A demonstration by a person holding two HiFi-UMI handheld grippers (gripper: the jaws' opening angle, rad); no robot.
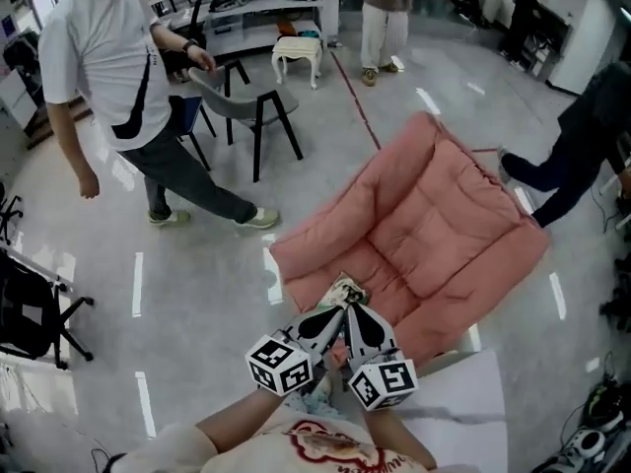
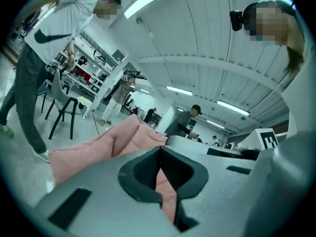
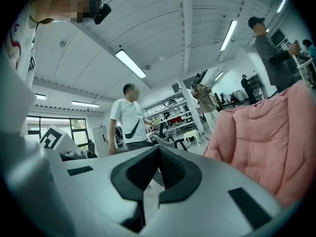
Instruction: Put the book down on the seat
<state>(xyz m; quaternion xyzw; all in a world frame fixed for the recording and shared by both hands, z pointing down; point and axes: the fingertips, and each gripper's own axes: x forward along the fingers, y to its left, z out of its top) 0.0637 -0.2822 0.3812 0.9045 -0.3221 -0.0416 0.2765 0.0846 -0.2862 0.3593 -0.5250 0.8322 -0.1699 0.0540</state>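
The book (image 1: 342, 288) showed only as a small patterned corner at the front edge of the pink padded seat (image 1: 434, 215), just beyond the tips of both tools. The rest of it was hidden behind them, so whether it lay flat on the cushion could not be told.

The left tool (image 2: 159, 157) had its jaws together with nothing between them; only pink cushion showed past the slit. The right tool (image 3: 158, 154) was closed on nothing too. Both were held close to the person's chest, pointing roughly level, above the seat.

From the little that showed, the book seemed thin and light, probably with a cover that would bend and slide rather than stay rigid. A sound hold would be 1 tool on each of 2 opposite edges, or near the spine, with the pads set well in from the corners so the pages did not fan open. The soft cushion would give under any downward push.
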